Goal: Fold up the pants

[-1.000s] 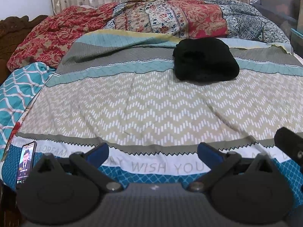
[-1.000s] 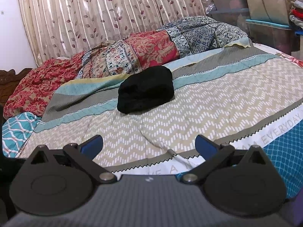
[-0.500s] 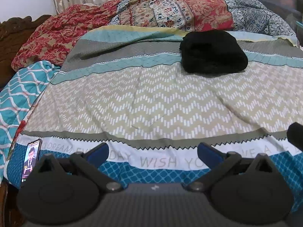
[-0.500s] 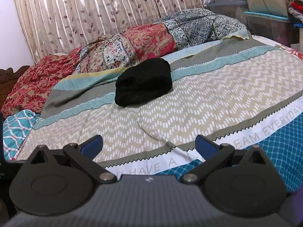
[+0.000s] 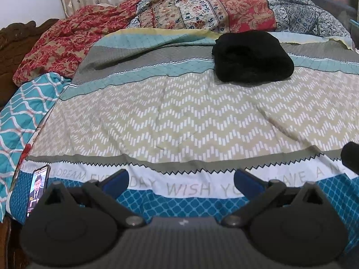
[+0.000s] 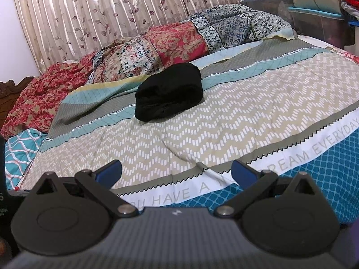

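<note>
Black pants lie folded in a thick bundle on the far part of the patterned bedspread. They also show in the right wrist view, left of centre. My left gripper is open and empty, over the bed's near edge, well short of the pants. My right gripper is open and empty, also near the front edge. Part of the right gripper shows as a dark shape at the right edge of the left wrist view.
A phone with a lit screen lies at the bed's near left corner. Crumpled floral quilts pile along the far side below a curtain. A teal blanket lies at the left. Storage boxes stand at the right.
Both grippers have drifted a little, so the pants sit slightly differently in each view. Both stay open and empty. The pants have not moved.
</note>
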`<action>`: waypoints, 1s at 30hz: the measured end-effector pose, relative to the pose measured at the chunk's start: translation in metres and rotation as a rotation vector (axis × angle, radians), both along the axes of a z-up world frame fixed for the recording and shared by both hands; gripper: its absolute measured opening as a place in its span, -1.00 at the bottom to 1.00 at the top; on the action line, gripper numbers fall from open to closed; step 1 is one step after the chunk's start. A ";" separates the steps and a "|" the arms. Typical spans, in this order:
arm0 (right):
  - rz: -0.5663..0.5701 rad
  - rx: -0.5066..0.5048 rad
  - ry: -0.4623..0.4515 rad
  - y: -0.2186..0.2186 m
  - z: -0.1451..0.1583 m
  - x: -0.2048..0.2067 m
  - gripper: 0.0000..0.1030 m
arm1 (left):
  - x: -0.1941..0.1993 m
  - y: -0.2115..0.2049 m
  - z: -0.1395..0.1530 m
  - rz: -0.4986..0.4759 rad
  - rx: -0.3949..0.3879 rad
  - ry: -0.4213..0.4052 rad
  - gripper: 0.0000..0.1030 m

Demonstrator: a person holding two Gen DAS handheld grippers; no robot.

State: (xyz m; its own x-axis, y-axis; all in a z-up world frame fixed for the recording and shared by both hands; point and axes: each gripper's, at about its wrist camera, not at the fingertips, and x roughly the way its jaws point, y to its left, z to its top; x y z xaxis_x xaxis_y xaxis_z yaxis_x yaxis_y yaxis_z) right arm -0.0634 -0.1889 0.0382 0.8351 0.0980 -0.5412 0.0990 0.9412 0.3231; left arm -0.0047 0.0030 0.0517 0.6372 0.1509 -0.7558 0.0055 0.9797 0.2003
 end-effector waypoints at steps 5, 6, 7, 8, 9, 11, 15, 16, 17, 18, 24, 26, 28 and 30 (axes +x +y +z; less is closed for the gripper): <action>-0.001 0.003 0.003 -0.001 -0.001 0.000 1.00 | 0.000 0.001 -0.001 -0.002 -0.001 0.006 1.00; 0.000 0.003 0.004 -0.001 -0.001 -0.001 1.00 | 0.000 0.000 0.000 -0.003 -0.002 0.007 1.00; 0.001 0.003 0.004 -0.001 -0.001 -0.001 1.00 | 0.000 0.000 0.000 -0.005 -0.003 0.008 1.00; 0.002 0.003 0.003 -0.001 -0.001 -0.001 1.00 | 0.000 0.000 0.000 -0.007 -0.005 0.009 1.00; 0.002 0.003 0.003 -0.001 -0.001 -0.001 1.00 | 0.000 0.000 0.000 -0.009 -0.008 0.010 1.00; 0.003 0.002 0.000 0.000 0.000 -0.001 1.00 | 0.000 -0.001 0.001 -0.013 -0.013 0.009 1.00; -0.002 0.000 -0.009 -0.001 0.001 0.000 1.00 | 0.000 -0.002 0.003 -0.017 -0.023 0.008 1.00; -0.002 0.000 -0.009 -0.002 0.001 0.000 1.00 | 0.000 -0.002 0.003 -0.017 -0.026 0.009 1.00; -0.002 0.000 -0.008 -0.003 0.001 0.000 1.00 | 0.000 -0.002 0.004 -0.018 -0.028 0.009 1.00; -0.002 0.000 -0.007 -0.003 0.001 0.000 1.00 | 0.000 -0.002 0.004 -0.018 -0.029 0.010 1.00; 0.000 0.000 -0.005 -0.002 0.001 0.001 1.00 | 0.000 -0.002 0.004 -0.020 -0.025 0.009 1.00; 0.000 -0.001 -0.006 -0.002 0.001 0.001 1.00 | 0.000 -0.003 0.004 -0.021 -0.023 0.008 1.00; 0.000 -0.001 -0.005 -0.002 0.001 0.001 1.00 | 0.000 -0.003 0.005 -0.021 -0.023 0.006 1.00; 0.000 -0.001 -0.006 -0.001 0.002 0.001 1.00 | 0.000 -0.003 0.005 -0.021 -0.021 0.006 1.00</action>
